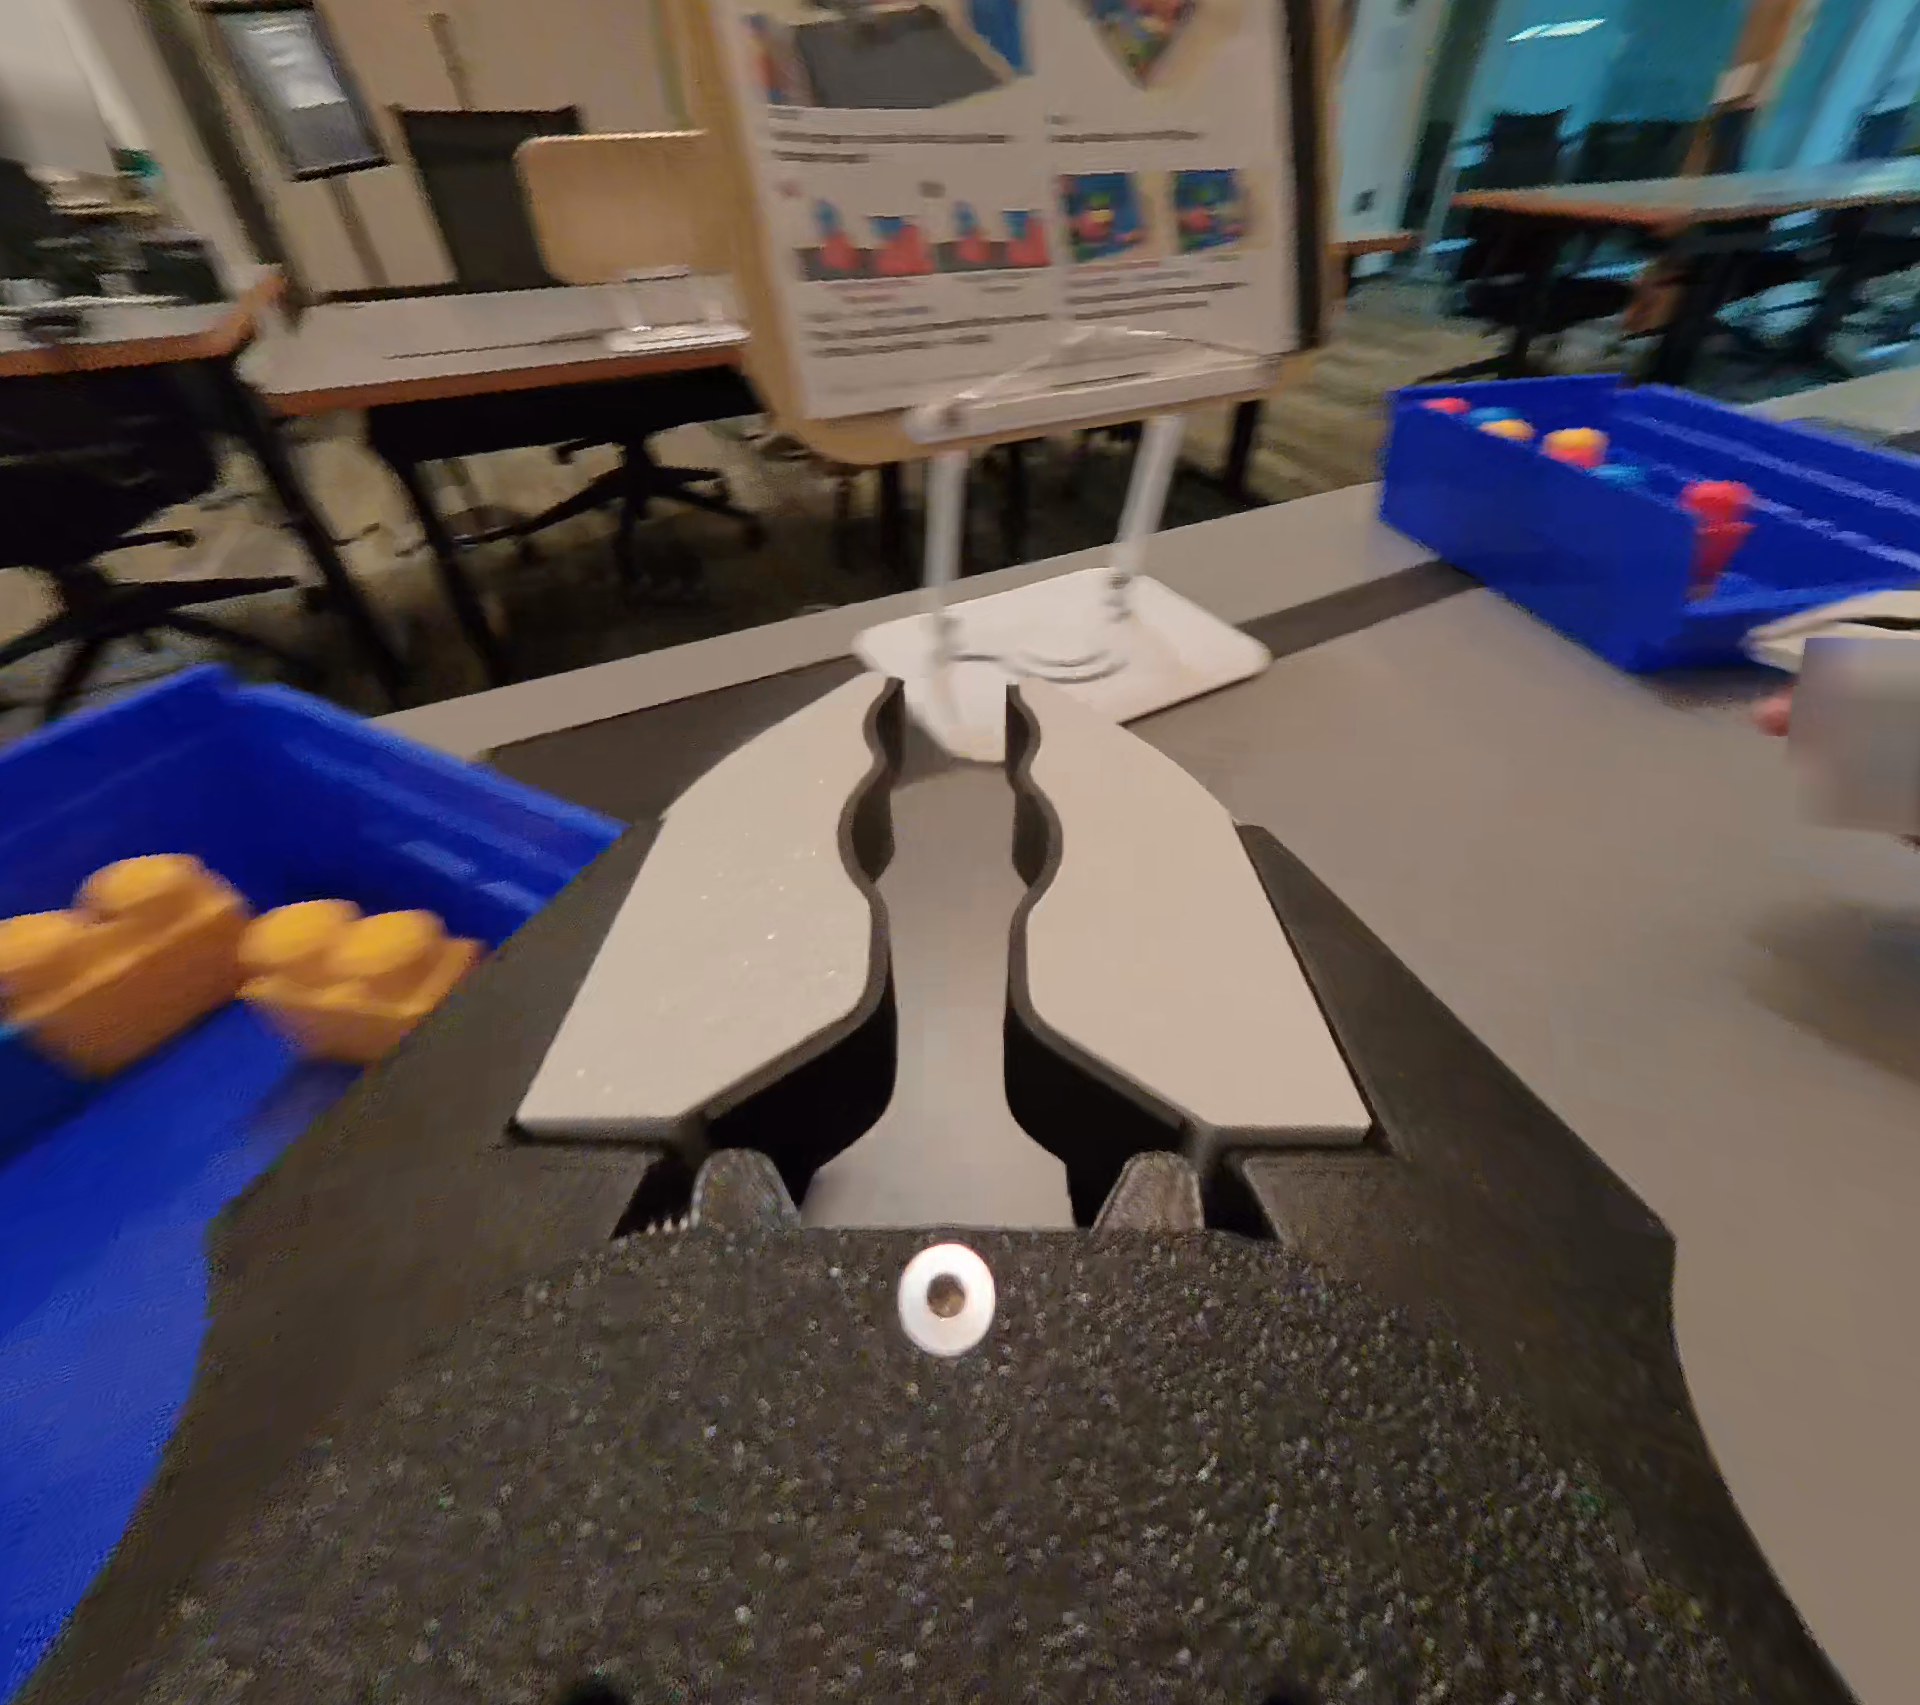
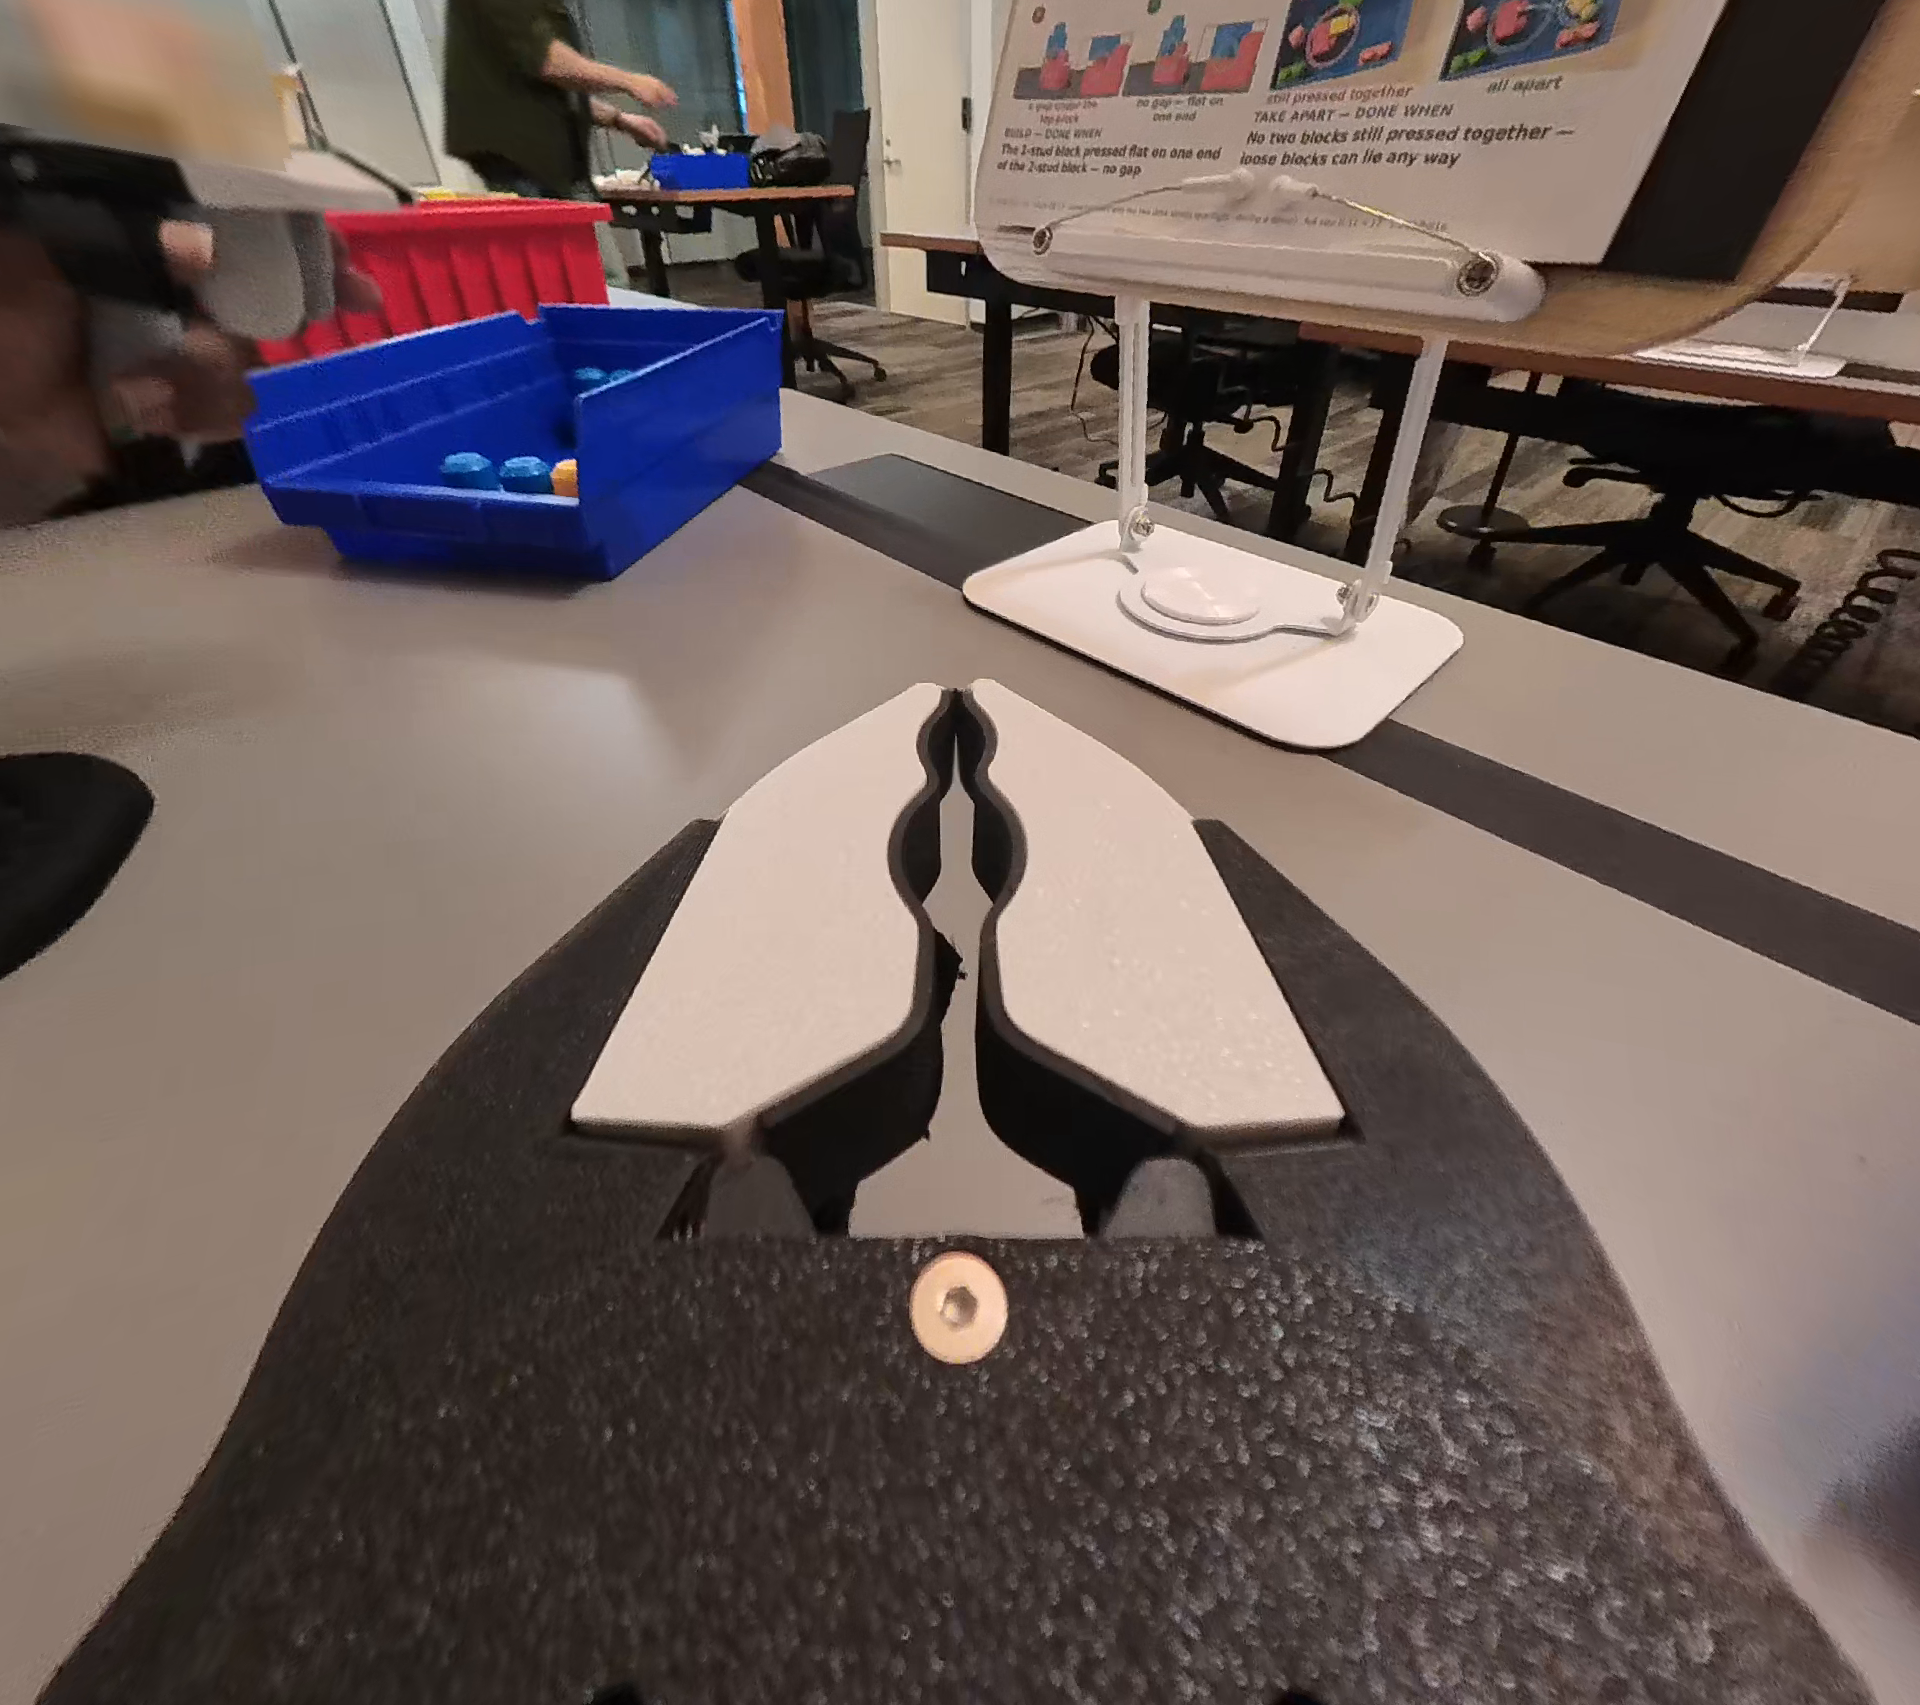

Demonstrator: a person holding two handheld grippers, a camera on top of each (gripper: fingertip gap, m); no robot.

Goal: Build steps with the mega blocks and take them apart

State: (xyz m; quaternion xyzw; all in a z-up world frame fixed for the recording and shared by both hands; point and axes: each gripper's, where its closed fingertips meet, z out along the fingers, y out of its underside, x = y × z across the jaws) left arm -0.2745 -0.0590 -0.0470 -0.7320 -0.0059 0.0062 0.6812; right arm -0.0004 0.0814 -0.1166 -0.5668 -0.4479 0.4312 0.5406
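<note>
Left gripper [image 1: 948, 699] hovers level, fingers slightly parted and empty; right gripper [image 2: 963, 699] level, tips touching.

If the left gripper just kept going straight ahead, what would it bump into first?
Probably the white base of the sign stand. The left gripper, open and empty, points right at it across bare table. How far off it is can't be judged.

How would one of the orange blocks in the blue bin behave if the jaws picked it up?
The orange blocks look like moulded plastic, so probably stiff and light. Their rounded studs may slip from the jaws; the flatter sides seem safer. Lying loose in the blue bin, one would likely slide when nudged.
</note>
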